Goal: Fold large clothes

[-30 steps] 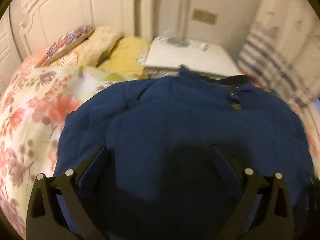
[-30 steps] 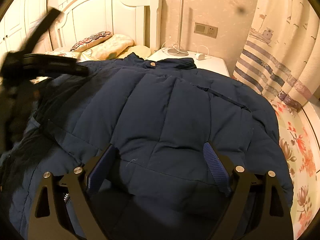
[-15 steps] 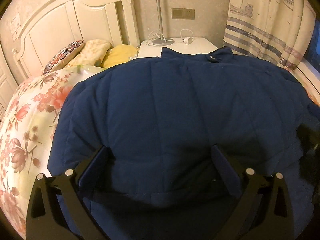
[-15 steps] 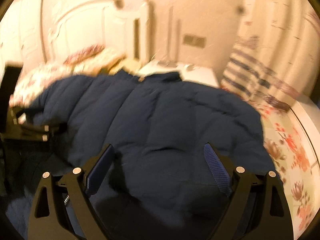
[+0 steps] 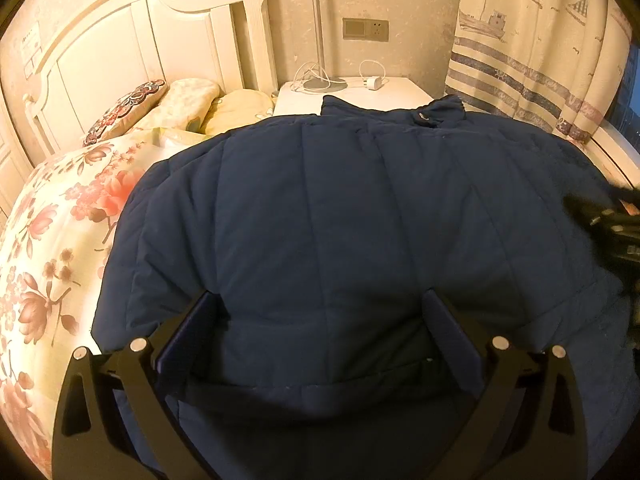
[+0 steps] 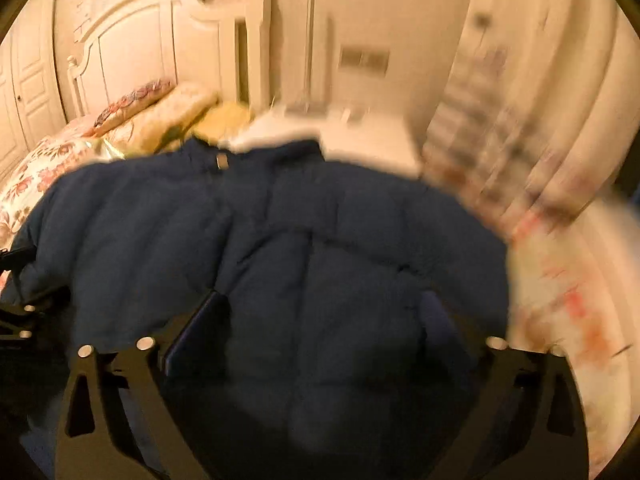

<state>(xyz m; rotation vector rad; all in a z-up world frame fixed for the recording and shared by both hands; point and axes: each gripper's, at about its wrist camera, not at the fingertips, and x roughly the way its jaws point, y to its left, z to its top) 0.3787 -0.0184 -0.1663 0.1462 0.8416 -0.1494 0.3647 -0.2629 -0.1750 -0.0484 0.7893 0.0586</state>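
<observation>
A large navy quilted jacket [image 5: 340,208] lies spread on the bed, its collar [image 5: 424,116] toward the nightstand. My left gripper [image 5: 320,308] hovers over the near hem, jaws wide apart; puffy fabric bulges between the fingers, but the pads do not visibly pinch it. The right wrist view is motion-blurred. There my right gripper [image 6: 324,308] stands over the jacket [image 6: 300,232] with its jaws opening, fabric lying below and between them. The right gripper [image 5: 608,224] also shows as a dark shape at the left view's right edge. The left gripper [image 6: 20,312] shows at the right view's left edge.
A floral bedspread [image 5: 52,240] covers the bed. Pillows [image 5: 176,104] lie against a white headboard [image 5: 132,48]. Beyond the collar a white nightstand [image 5: 384,94] holds a lamp base and a charger. A striped curtain [image 5: 528,60] hangs at the right.
My left gripper came down over the jacket's near hem, then held still. My right gripper's jaws widened and it swung sideways, blurring its view. The jacket settled flatter on the bed.
</observation>
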